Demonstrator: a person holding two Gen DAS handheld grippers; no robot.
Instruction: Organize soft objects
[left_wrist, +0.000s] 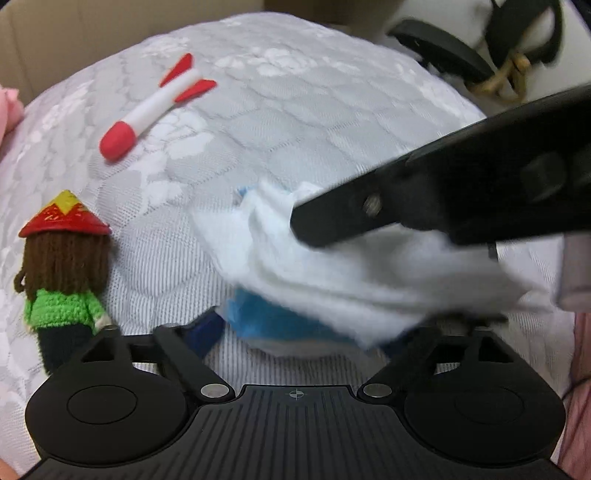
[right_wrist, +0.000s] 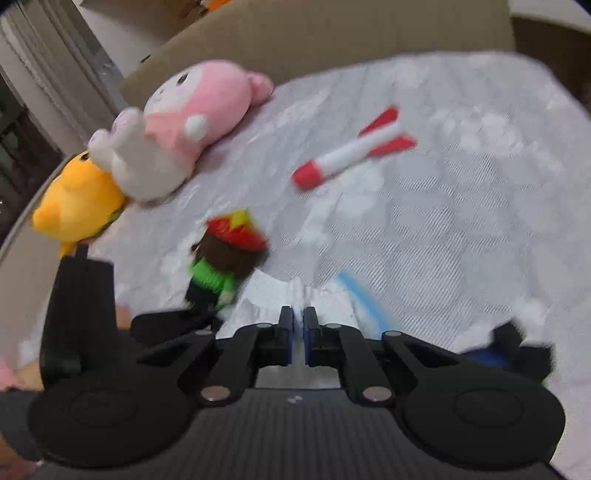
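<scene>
A white and blue soft toy (left_wrist: 332, 280) lies on the white quilted bed cover (left_wrist: 295, 110). My left gripper (left_wrist: 306, 334) straddles it, open, with its blue pads wide apart on either side. From the right my right gripper (left_wrist: 301, 225) reaches in, shut on the toy's white fabric. In the right wrist view the right gripper (right_wrist: 298, 319) pinches the same white fabric (right_wrist: 291, 295), and one left finger (right_wrist: 513, 345) shows beside it. A knitted doll (left_wrist: 62, 280) (right_wrist: 221, 266) with a red hat and a red and white foam rocket (left_wrist: 147, 114) (right_wrist: 351, 151) lie nearby.
A pink plush (right_wrist: 195, 110) and an orange plush (right_wrist: 77, 203) lie at the bed's far left edge. A beige cardboard wall (right_wrist: 332, 33) runs behind the bed. A blurred black and white thing with yellow parts (left_wrist: 517, 55) sits at the far right.
</scene>
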